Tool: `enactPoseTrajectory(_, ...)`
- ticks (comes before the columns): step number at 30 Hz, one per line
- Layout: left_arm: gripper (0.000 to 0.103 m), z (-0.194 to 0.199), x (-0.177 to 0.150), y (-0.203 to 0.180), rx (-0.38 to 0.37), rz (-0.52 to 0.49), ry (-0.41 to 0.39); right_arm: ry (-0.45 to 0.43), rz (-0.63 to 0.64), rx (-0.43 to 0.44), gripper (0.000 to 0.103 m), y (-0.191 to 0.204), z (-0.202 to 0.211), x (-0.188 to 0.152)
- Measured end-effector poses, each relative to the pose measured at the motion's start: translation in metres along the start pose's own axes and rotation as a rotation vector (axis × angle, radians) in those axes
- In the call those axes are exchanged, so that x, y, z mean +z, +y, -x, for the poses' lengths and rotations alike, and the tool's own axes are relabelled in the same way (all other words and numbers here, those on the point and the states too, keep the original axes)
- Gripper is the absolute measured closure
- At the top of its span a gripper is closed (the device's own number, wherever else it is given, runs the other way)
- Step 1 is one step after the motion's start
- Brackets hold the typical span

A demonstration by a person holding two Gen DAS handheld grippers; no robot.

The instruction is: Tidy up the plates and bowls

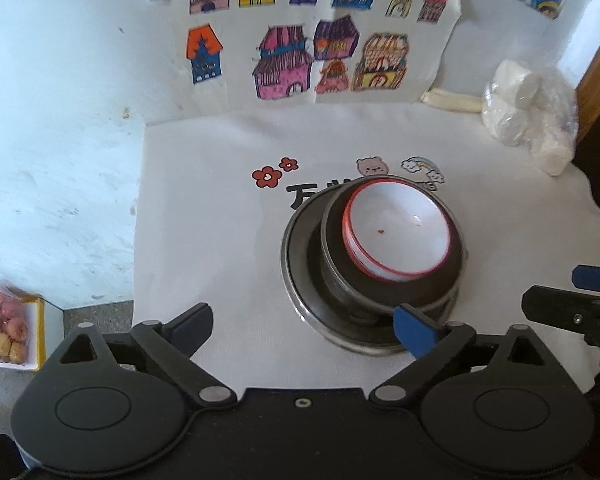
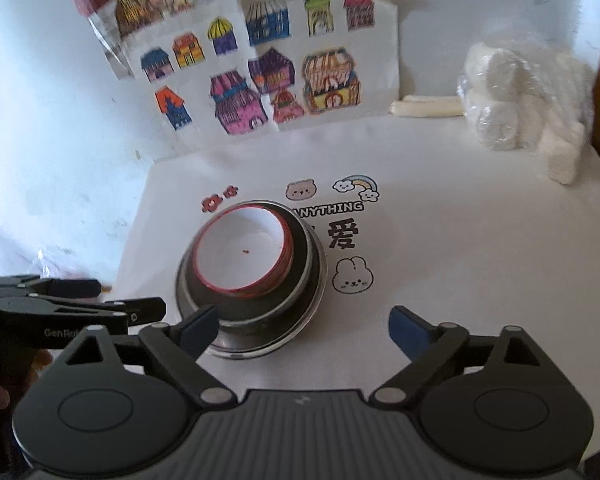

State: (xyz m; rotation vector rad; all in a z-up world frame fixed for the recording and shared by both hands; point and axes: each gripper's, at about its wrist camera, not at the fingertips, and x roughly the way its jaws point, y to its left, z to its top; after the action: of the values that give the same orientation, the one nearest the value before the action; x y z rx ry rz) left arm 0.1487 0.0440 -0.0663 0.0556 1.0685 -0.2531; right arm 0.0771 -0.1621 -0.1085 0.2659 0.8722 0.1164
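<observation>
A stack of dishes stands on the white printed cloth (image 1: 204,216): a metal plate (image 1: 296,264) at the bottom, a dark metal bowl (image 1: 336,264) on it, and white red-rimmed bowls (image 1: 396,228) nested on top. My left gripper (image 1: 304,326) is open, its jaws wide, just in front of the stack with nothing between them. In the right wrist view the same stack (image 2: 252,276) sits ahead and to the left of my right gripper (image 2: 304,326), which is open and empty. The left gripper (image 2: 100,300) shows at that view's left edge.
Children's drawings of houses (image 1: 292,40) lean against the white wall behind the cloth. A plastic bag of white rolls (image 1: 528,108) and a pale stick (image 1: 452,102) lie at the back right. A tray of fruit (image 1: 8,328) sits at the left, off the cloth.
</observation>
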Motion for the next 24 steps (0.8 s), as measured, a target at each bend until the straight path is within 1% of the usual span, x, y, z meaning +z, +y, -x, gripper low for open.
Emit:
enactPoseTrajectory(2,0.001,0.016,-0.013,-0.002,-0.004,-0.009,-0.038,-0.043,-0.015,-0.003,0.001,0.002,0.015,-0.014)
enactPoseTrajectory(8,0.001,0.069,-0.055,-0.004,-0.027,-0.023,-0.150,-0.197,-0.072,-0.042,0.000,0.014,0.077,-0.068)
enactPoseTrajectory(13,0.001,0.109,-0.087,-0.007,-0.026,-0.020,-0.225,-0.270,-0.112,-0.086,0.000,0.022,0.115,-0.099)
enactPoseTrajectory(15,0.001,0.120,-0.097,-0.010,-0.021,-0.049,-0.240,-0.289,-0.126,-0.099,0.000,0.024,0.127,-0.108)
enactPoseTrajectory(17,0.001,0.128,-0.106,-0.011,-0.011,-0.078,-0.237,-0.296,-0.137,-0.106,0.000,0.027,0.134,-0.118)
enactPoseTrajectory(24,0.001,0.143,-0.122,-0.004,-0.006,-0.113,-0.242,-0.291,-0.110,-0.134,0.000,0.039,0.150,-0.143)
